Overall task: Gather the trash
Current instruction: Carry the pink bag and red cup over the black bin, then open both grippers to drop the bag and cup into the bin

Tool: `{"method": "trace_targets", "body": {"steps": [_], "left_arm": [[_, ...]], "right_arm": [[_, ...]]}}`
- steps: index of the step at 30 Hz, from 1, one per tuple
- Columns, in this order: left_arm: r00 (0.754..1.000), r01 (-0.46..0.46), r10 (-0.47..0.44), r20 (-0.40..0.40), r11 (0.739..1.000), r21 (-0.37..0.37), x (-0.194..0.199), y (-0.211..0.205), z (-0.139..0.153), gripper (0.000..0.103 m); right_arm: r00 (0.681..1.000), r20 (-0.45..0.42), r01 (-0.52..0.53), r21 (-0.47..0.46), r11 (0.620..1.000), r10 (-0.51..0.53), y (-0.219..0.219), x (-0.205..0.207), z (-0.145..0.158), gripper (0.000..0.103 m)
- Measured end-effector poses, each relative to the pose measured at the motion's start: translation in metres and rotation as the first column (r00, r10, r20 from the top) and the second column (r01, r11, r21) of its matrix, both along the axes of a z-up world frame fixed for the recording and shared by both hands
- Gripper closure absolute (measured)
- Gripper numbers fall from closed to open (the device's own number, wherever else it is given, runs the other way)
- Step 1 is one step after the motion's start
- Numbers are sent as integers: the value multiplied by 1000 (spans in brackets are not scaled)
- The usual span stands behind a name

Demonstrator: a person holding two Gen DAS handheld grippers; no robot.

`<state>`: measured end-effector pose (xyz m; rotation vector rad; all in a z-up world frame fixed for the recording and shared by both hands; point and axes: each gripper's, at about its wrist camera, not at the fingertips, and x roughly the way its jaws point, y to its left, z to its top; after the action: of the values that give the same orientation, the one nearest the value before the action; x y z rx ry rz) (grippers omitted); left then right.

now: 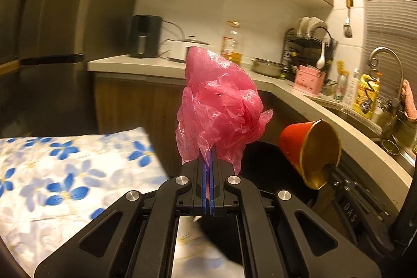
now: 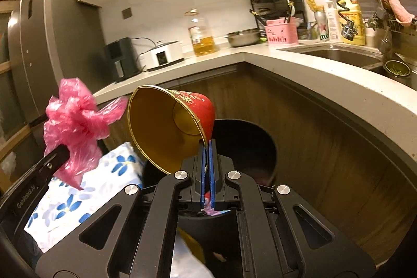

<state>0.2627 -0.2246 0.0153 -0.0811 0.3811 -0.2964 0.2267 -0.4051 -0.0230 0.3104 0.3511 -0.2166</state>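
The left claw (image 1: 208,160) pinches a crumpled pink bag (image 1: 221,100), held up over a flowered cloth (image 1: 65,173). The right claw (image 2: 208,147) pinches the rim of a red cup (image 2: 169,127), tilted above a dark bin (image 2: 247,145). Only the right view shows the bin's mouth; its contents are too dim to make out.
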Motion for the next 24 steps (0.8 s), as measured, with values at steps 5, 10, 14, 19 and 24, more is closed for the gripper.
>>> {"method": "trace_targets", "body": {"steps": [5, 10, 14, 19, 24], "left_arm": [[999, 32, -32, -17, 999, 11, 18, -28, -9, 102], [998, 52, -51, -40, 999, 11, 27, -39, -16, 102], [997, 67, -66, -41, 997, 23, 31, -45, -19, 100], [996, 80, -79, -44, 996, 28, 34, -49, -21, 67], [998, 51, -49, -50, 998, 28, 34, -44, -24, 46]], "right_arm": [[1000, -18, -9, 13, 1000, 9, -16, 12, -7, 100], [1000, -20, -13, 23, 1000, 13, -28, 20, -11, 100], [1000, -20, -21, 30, 999, 21, -32, 23, -12, 99], [999, -32, -20, 34, 999, 21, -36, 26, -15, 93], [1000, -31, -1, 31, 1000, 2, -40, 23, -15, 79]]}}
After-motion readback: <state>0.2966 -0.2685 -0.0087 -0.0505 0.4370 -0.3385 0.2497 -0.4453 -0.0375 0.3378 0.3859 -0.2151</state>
